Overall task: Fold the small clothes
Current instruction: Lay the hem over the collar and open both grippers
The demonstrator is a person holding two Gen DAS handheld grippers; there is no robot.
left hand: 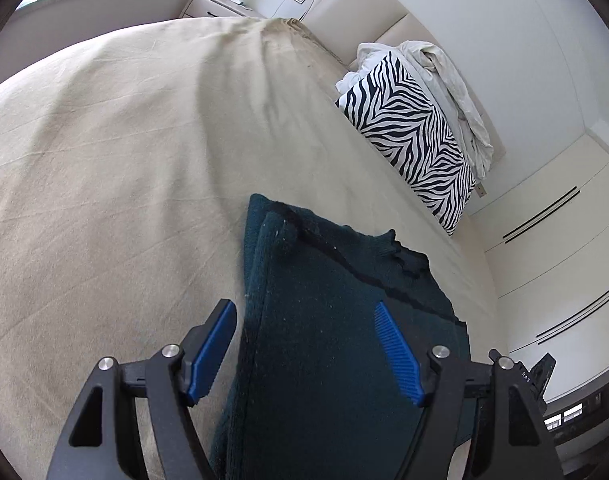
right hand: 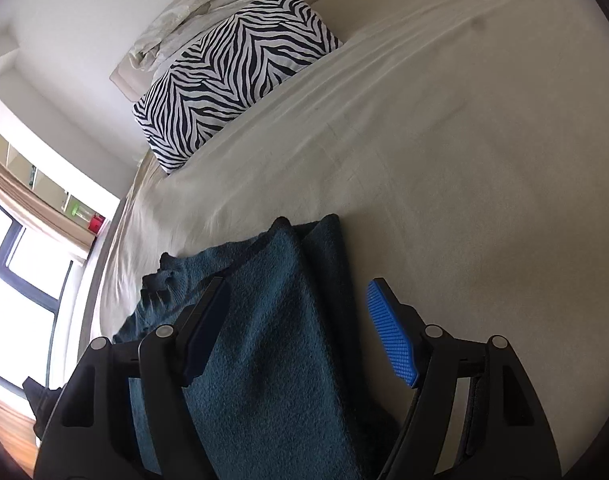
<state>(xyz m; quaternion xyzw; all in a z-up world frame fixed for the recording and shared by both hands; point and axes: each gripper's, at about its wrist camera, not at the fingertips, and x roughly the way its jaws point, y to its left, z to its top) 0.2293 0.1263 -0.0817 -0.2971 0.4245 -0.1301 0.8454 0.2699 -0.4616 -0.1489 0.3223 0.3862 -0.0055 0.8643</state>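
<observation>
A dark teal knitted garment (left hand: pixel 324 320) lies folded into a long strip on the beige bed sheet (left hand: pixel 104 160). My left gripper (left hand: pixel 306 314) is open just above it, its blue pads (left hand: pixel 398 354) spread to either side of the strip's left edge. In the right wrist view the same garment (right hand: pixel 264 340) lies under my right gripper (right hand: pixel 298 292), which is open too, one finger over the cloth and the blue pad (right hand: pixel 390 336) over the sheet (right hand: pixel 444 160). Neither gripper holds cloth.
A zebra-striped pillow (left hand: pixel 412 136) and a crumpled white cloth (left hand: pixel 456 80) lie at the head of the bed by the padded headboard (left hand: pixel 360 4). A nightstand (left hand: pixel 220 2) and wardrobe doors (left hand: pixel 556 260) stand beyond. A window (right hand: pixel 20 264) is left of the bed.
</observation>
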